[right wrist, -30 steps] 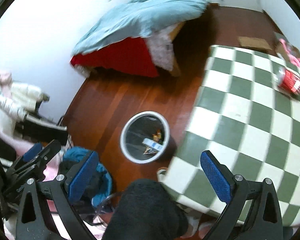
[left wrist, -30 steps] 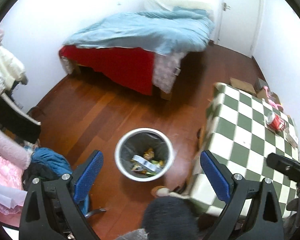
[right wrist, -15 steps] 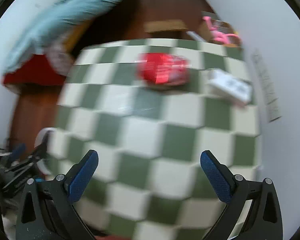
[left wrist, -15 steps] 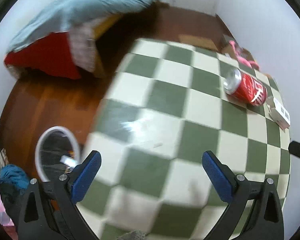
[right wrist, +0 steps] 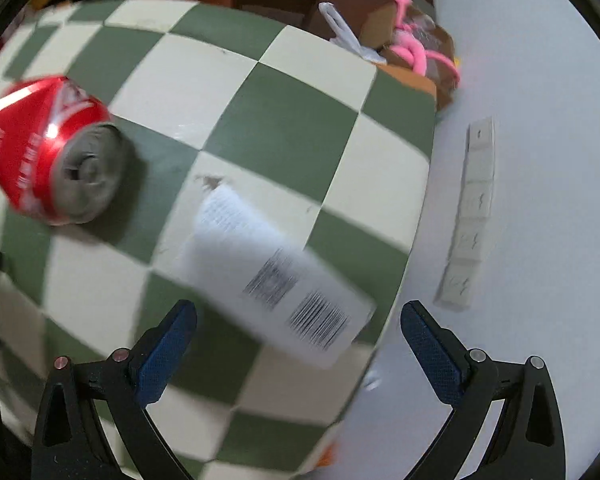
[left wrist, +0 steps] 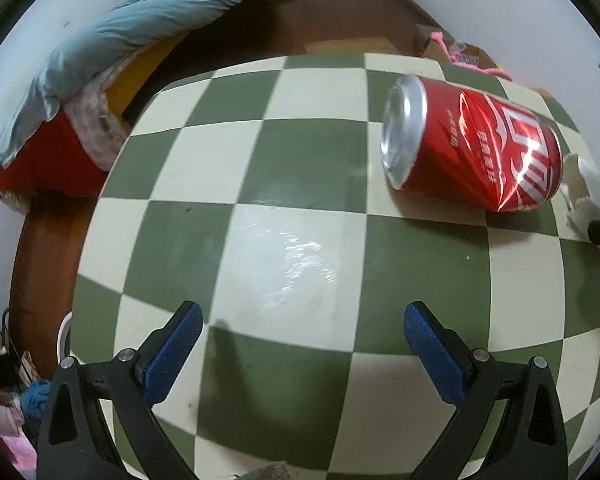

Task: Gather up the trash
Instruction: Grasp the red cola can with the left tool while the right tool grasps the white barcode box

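Left gripper (left wrist: 302, 334) spread wide over checkered table (left wrist: 284, 248), empty. Right gripper (right wrist: 298, 332) spread wide above box (right wrist: 276, 276). Can (left wrist: 472, 146) lying beside box.

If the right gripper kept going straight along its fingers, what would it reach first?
Probably the white barcoded box lying on the checkered table; it sits just ahead of the open right gripper. The red can lies well off to the left. Depth is uncertain.
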Demonstrator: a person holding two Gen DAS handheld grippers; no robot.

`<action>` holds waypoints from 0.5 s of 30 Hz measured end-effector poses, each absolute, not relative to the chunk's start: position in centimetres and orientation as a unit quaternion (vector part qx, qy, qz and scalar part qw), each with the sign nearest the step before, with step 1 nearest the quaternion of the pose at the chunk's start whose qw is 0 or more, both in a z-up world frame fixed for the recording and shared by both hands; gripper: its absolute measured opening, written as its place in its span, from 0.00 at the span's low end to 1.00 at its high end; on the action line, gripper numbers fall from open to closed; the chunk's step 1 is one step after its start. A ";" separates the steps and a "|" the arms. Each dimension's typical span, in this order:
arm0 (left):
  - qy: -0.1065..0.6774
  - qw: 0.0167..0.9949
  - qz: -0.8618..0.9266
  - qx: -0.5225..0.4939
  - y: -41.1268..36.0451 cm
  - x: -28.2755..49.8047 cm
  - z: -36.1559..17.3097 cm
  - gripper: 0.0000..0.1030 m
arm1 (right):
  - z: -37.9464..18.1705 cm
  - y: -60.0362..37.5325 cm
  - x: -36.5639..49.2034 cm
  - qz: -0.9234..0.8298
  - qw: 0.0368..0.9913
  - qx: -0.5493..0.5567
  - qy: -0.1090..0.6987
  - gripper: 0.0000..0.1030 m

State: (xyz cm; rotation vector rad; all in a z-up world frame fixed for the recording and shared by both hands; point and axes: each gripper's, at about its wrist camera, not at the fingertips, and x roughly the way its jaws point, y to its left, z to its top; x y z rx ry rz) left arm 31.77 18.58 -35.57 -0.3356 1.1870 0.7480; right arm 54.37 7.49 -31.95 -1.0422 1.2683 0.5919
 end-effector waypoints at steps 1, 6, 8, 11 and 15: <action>0.542 0.754 0.340 -0.151 18.6 31.9 -35.5 1.00 | -32.4 7.6 55.0 0.271 0.633 -0.460 0.561 1.00; 0.548 0.765 0.320 -0.111 18.2 32.5 -35.3 1.00 | -33.6 8.0 57.2 0.306 0.617 -0.429 0.585 0.99; 0.547 0.778 0.301 -0.069 17.4 33.1 -34.4 1.00 | -33.4 7.8 57.6 0.319 0.622 -0.392 0.598 0.90; 0.536 0.802 0.263 0.021 15.7 34.2 -32.2 1.00 | -32.9 6.7 57.3 0.324 0.633 -0.333 0.620 0.68; 0.524 0.820 0.189 0.136 14.0 36.8 -29.3 1.00 | -33.0 3.4 56.8 0.258 0.659 -0.266 0.655 0.63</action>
